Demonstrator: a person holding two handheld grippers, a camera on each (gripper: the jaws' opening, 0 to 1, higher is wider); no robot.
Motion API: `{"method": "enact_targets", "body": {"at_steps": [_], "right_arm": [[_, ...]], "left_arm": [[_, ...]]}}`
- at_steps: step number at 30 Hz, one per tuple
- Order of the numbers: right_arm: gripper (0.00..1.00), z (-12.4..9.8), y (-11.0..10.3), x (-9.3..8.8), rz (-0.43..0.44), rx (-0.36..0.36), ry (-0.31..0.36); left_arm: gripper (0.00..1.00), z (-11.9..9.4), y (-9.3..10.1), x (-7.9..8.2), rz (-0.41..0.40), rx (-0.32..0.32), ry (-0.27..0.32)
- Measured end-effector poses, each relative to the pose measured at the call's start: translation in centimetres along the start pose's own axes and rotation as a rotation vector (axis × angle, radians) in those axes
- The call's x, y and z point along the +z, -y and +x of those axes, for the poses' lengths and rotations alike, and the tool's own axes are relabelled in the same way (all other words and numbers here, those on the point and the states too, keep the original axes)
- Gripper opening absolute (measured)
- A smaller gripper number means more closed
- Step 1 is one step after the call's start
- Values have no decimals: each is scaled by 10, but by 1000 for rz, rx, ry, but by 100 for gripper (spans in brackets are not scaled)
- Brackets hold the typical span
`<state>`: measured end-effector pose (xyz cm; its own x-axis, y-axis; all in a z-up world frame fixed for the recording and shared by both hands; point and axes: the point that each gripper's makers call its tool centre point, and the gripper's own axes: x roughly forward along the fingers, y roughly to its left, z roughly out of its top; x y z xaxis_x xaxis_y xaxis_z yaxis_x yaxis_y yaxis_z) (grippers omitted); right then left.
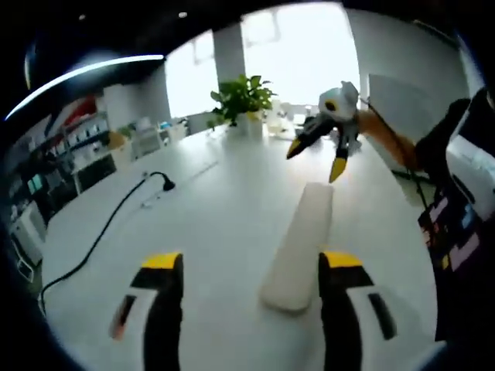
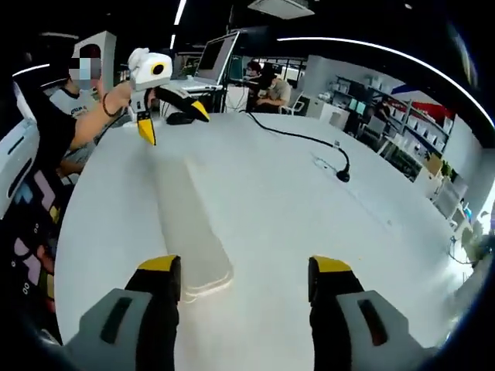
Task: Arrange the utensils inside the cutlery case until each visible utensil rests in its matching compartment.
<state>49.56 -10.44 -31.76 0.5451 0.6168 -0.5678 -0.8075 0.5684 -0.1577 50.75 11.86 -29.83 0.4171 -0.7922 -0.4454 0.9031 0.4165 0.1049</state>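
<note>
A long, pale cutlery case [image 1: 300, 246] lies flat on the white table [image 1: 216, 209], its near end just inside my left gripper's right jaw. My left gripper [image 1: 251, 267] is open and holds nothing. Beyond the case's far end hovers my right gripper [image 1: 316, 160], open. In the right gripper view the case [image 2: 189, 224] runs away from the left jaw of my open, empty right gripper [image 2: 244, 270]. The left gripper [image 2: 172, 121] hangs open over its far end, held by a person's hand.
A black cable with a small stand [image 1: 165, 184] crosses the table's left side, also seen as the cable [image 2: 341, 175]. A potted plant [image 1: 243, 97] stands at the far end. Seated people [image 2: 271, 86] and monitors sit beyond the table; a person's arm [image 2: 91, 117] reaches in.
</note>
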Motion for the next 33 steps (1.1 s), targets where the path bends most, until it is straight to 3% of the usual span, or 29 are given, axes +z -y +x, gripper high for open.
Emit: {"method": "enact_targets", "body": {"at_steps": [2,4,6,8,11,12,14,19,24,28,30,33], "right_arm": [[73,-7,6,10,-42,-32,75],[75,-17,18,15,-27,-100,116],[75,-28,30,20,0,-186,146],[75,-36,35,26,37,-236,194],[75,-50,35,41,87,-289,325],[76,-57,30,50,87,-299,412],[79,-64,26,54,115,-328,475],[84,-85,29,49,104,-468,505],[89,-111,34,38,181,-599,552],[99,-130,39,25,192,-719,518],[99,-138,41,16,193,-781,471],[99,-147,40,18,190,-821,489]], "left_arm": [[80,-4,-6,6,-77,49,46],[80,-10,-5,19,-144,37,123],[82,-21,-7,32,-136,72,180],[87,-31,-15,35,-117,146,189],[88,-46,-28,30,-149,270,173],[87,-51,-32,32,-163,306,196],[87,-62,-38,34,-165,372,234],[91,-83,-43,32,-120,522,275],[92,-91,-40,27,-130,577,289],[99,-100,-61,21,-102,715,296],[100,-98,-63,17,-107,720,286],[100,-97,-57,19,-100,685,314]]}}
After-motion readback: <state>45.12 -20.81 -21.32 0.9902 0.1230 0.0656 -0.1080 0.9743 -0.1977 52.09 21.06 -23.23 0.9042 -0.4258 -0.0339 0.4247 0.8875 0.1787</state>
